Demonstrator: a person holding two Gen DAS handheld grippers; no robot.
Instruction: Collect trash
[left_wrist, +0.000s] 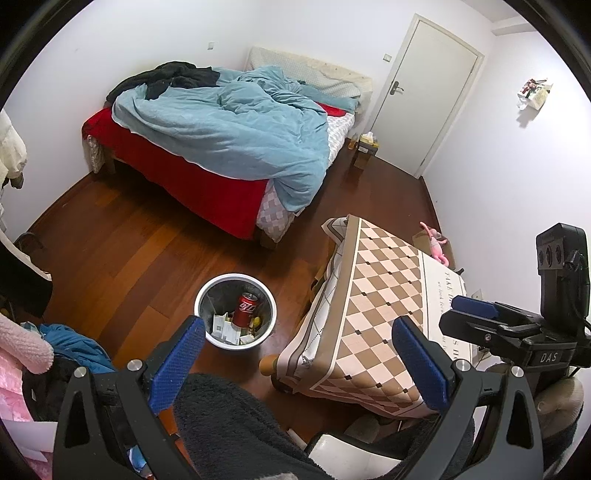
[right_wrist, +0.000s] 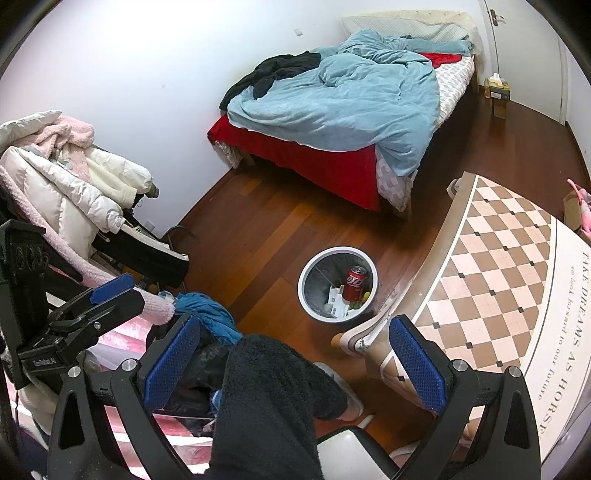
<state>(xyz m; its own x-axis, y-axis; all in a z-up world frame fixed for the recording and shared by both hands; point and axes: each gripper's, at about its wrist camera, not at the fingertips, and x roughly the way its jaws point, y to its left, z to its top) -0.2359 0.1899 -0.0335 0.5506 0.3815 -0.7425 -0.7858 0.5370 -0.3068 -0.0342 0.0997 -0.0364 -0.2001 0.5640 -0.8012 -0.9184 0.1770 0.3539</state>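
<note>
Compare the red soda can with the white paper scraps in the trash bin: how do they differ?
The red soda can stands upright; the white paper scraps lie crumpled low beside it. The can is red and rigid, the scraps white and creased. Both sit inside the trash bin on the wooden floor.

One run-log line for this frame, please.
left gripper: open, empty | right gripper: open, empty | trash bin: on floor beside table | red can: upright in bin
</note>
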